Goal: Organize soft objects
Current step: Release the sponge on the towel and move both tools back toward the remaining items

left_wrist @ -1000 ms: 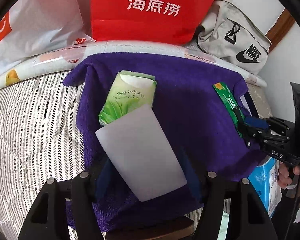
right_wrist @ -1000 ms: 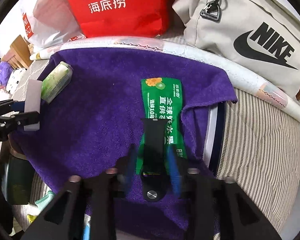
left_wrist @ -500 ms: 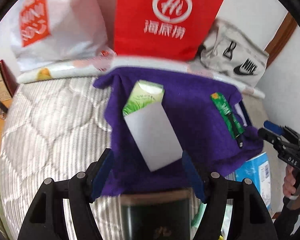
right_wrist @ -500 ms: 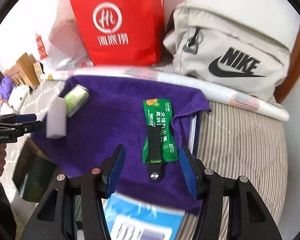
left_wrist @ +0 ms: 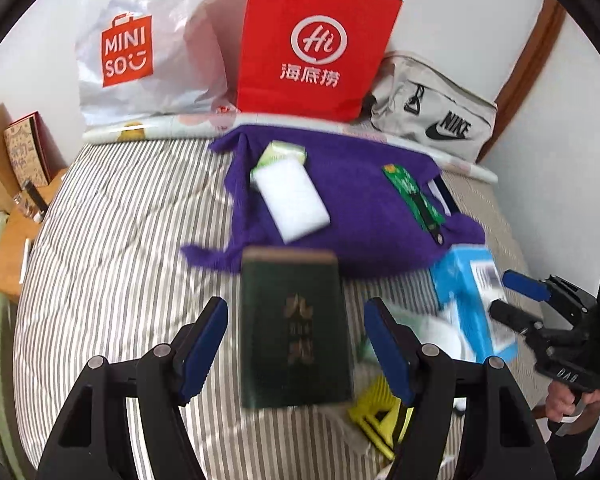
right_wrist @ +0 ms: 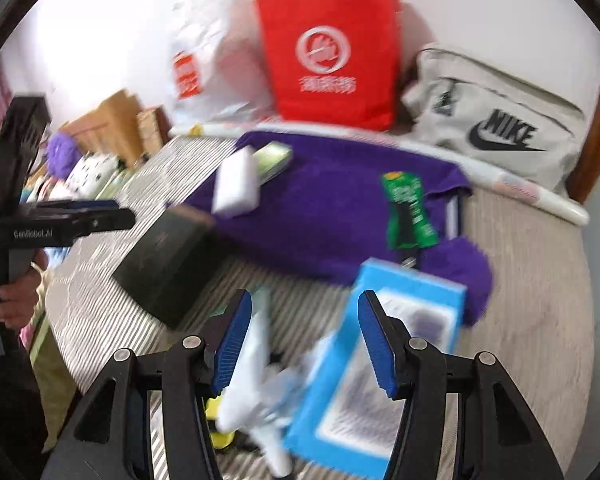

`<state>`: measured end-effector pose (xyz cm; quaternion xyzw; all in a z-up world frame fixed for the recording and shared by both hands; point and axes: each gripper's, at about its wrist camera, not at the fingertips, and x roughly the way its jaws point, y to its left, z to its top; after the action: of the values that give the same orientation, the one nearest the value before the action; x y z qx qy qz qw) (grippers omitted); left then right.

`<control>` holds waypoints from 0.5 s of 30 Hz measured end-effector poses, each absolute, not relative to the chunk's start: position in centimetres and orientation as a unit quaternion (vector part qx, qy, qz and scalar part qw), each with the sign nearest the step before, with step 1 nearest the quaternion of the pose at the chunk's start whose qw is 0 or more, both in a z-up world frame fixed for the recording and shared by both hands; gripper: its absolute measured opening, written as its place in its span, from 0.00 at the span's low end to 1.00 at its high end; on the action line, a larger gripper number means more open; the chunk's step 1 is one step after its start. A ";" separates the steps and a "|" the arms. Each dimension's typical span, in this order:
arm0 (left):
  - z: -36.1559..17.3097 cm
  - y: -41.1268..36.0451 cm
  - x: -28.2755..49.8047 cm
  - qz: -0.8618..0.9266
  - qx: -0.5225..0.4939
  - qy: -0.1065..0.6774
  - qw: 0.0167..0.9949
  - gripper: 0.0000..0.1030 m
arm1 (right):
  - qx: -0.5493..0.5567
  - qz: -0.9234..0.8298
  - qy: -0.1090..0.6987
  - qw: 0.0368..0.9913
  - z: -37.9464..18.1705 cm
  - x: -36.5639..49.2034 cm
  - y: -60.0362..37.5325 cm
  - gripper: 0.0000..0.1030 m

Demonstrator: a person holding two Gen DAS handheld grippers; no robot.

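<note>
A purple towel lies on the striped bed. On it rest a white sponge block, a green tissue pack and a green sachet with a black clip. My left gripper is open and empty, above a dark green box. My right gripper is open and empty, above a blue packet and white plastic wrap.
A red paper bag, a white Miniso bag and a grey Nike bag stand along the wall behind the towel. A yellow item lies near the front. Boxes and plush toys sit left of the bed.
Both grippers have let go and pulled back from the towel. The sponge and the green sachet now lie free on it. The dark green box and blue packet have come into view.
</note>
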<state>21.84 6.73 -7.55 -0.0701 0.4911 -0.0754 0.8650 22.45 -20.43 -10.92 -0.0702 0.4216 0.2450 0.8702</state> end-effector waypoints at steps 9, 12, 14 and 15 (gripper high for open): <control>-8.8 7.3 17.0 -0.073 -0.069 0.485 0.869 0.67 | -0.103 0.249 0.449 0.852 -15.0 19.1 -17.7 0.53; -9.3 7.6 16.3 -0.080 -0.079 0.486 0.867 0.67 | -0.109 0.240 0.453 0.852 -15.7 19.1 -17.5 0.47; -9.6 7.8 15.9 -0.081 -0.088 0.484 0.867 0.67 | -0.114 0.238 0.455 0.851 -16.3 19.3 -17.1 0.23; -9.8 7.9 15.8 -0.083 -0.093 0.484 0.866 0.67 | -0.119 0.239 0.455 0.849 -16.5 19.2 -16.9 0.07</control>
<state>15.80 7.92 -9.84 -0.0928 0.4845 -0.0831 0.8659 19.15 -16.87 -16.45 -0.1189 0.4553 0.2390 0.8494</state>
